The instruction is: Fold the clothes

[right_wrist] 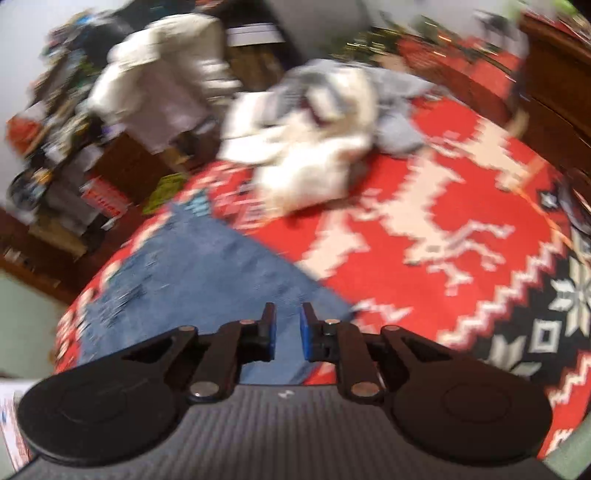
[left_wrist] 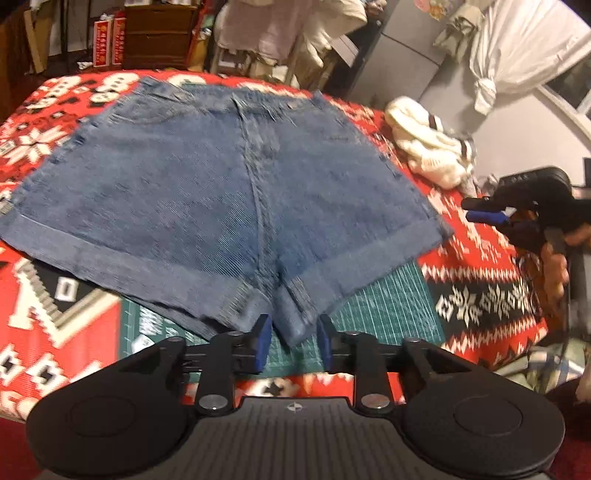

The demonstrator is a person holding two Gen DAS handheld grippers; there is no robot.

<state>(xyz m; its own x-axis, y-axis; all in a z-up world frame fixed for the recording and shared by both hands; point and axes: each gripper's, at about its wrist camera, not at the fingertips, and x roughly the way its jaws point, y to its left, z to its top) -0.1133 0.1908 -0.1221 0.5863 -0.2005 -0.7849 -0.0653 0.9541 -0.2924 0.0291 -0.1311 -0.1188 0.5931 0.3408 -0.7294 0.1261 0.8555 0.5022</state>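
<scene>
Blue denim shorts (left_wrist: 221,192) lie flat on a red patterned blanket (left_wrist: 491,266), waistband far, cuffed legs near. My left gripper (left_wrist: 293,341) is open just in front of the crotch and inner leg hems, and nothing is between its fingers. The right gripper (left_wrist: 487,216) shows at the right of the left wrist view, held in a hand off the shorts' right side. In the blurred right wrist view, my right gripper (right_wrist: 287,334) hovers open with a narrow gap over a corner of the shorts (right_wrist: 192,280), holding nothing.
A green cutting mat (left_wrist: 388,314) lies under the near leg hems. A pile of white and grey clothes (left_wrist: 428,147) (right_wrist: 317,147) sits on the blanket to the right of the shorts. Wooden drawers (left_wrist: 159,33), boxes and hanging garments crowd the room behind.
</scene>
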